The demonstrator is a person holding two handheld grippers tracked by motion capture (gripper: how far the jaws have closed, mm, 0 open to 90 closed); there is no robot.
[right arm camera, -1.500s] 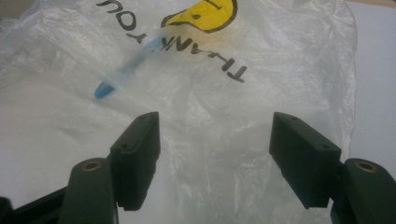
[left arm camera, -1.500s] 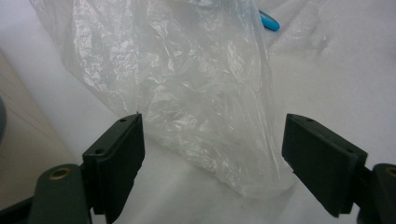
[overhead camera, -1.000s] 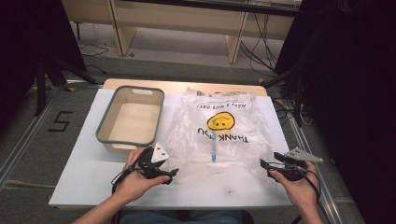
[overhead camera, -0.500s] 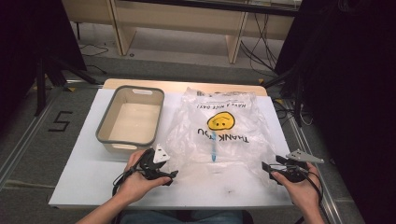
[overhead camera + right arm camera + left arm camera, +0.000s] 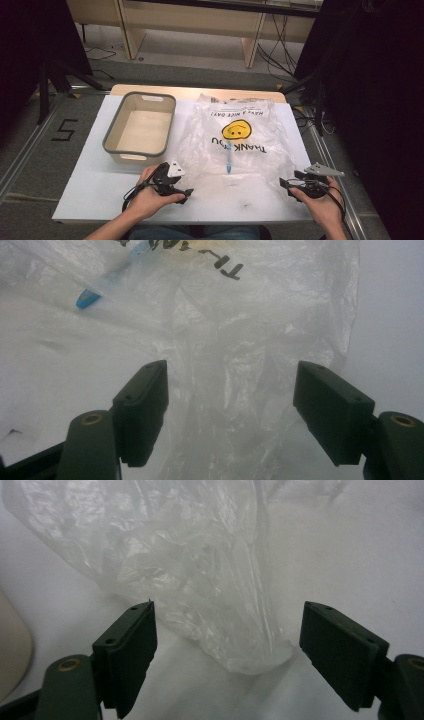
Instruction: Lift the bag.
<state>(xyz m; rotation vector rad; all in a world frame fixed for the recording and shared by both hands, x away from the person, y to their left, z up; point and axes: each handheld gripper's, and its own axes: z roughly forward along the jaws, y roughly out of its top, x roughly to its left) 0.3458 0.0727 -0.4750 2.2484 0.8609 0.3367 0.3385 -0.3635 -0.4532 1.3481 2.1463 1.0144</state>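
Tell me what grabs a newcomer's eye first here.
The clear plastic bag with a yellow smiley face, spread flat mid-table with a blue pen inside. Left of it sits an empty grey tub. At the near edge, the left hand-held gripper and right hand-held gripper point at the bag's corners, jaws open.

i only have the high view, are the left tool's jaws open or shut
Observer: Open. In the left gripper view the left tool has its jaws wide apart around the near corner of the plastic bag.
Operator: and the right one
Observer: The right tool is open too, its jaws spread over the bag's edge, gripping nothing.
Operator: is the blue pen near it
Observer: The pen lies inside the bag, beyond the jaws.
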